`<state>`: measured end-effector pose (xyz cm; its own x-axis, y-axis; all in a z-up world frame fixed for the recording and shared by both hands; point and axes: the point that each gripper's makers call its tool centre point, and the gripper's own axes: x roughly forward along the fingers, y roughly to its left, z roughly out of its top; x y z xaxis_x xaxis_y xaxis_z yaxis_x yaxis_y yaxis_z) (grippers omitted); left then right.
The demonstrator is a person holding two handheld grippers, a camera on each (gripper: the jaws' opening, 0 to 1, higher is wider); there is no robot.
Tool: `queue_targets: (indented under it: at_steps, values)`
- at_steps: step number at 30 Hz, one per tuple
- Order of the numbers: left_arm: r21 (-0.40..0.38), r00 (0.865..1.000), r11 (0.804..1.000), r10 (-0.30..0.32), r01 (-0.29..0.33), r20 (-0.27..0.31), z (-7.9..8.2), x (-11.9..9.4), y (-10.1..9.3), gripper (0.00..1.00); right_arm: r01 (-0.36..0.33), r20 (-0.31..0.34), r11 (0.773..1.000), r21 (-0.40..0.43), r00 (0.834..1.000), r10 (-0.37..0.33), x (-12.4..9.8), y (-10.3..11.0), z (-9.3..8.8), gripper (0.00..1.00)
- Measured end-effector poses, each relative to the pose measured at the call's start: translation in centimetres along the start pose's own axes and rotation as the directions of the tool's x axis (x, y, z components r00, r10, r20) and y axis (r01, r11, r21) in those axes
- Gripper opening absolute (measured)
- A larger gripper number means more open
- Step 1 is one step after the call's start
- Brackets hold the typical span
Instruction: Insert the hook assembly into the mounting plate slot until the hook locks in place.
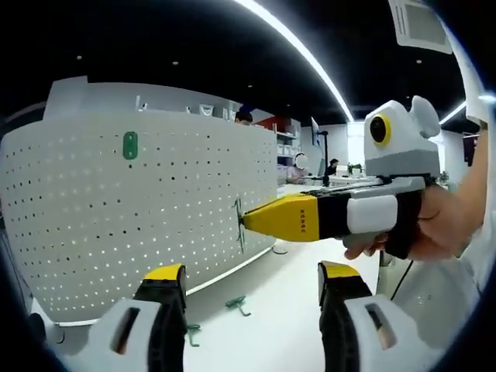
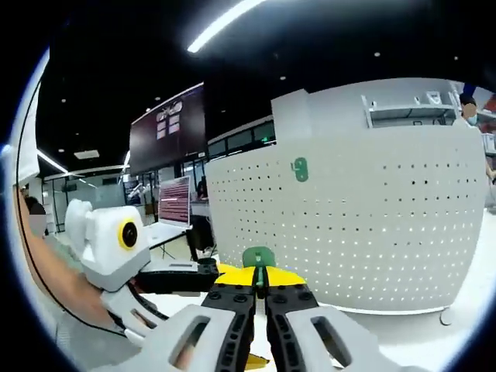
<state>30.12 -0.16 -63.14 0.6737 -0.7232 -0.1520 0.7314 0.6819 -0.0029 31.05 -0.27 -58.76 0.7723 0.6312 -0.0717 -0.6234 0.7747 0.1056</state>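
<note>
A white perforated mounting plate (image 1: 116, 217) stands upright on the table, with one green hook (image 1: 130, 145) fixed high on it. My right gripper (image 1: 245, 223) comes in from the right, shut on another green hook (image 1: 239, 226) whose end touches the plate's face. In the right gripper view the same held hook (image 2: 258, 258) sticks up between the shut jaws of the right gripper (image 2: 260, 285), with the plate (image 2: 372, 225) and its fixed hook (image 2: 299, 170) behind it. My left gripper (image 1: 252, 277) is open and holds nothing, low in front of the plate.
Two spare green hooks (image 1: 238, 304) (image 1: 191, 333) lie on the white table (image 1: 287, 325) near the plate's base. A hand (image 1: 442, 225) holds the right gripper. The left gripper's white housing (image 2: 101, 232) sits at the left. Desks, screens and people fill the background.
</note>
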Motion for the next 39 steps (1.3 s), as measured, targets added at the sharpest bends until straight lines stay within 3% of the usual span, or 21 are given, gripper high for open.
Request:
queue_targets:
  at_steps: [21,39]
  values:
    - [-0.014,0.997,0.998,0.068,-0.067,0.034,0.6,-1.3,2.9,0.69,0.099,0.051,0.994,0.036,0.994,-0.1,3.0,-3.8,4.3,0.01]
    - [-0.034,0.992,0.993,0.115,-0.114,0.047,0.7,-2.8,4.4,0.7,0.167,0.085,0.983,0.08,0.981,-0.174,5.5,-6.8,6.9,0.01]
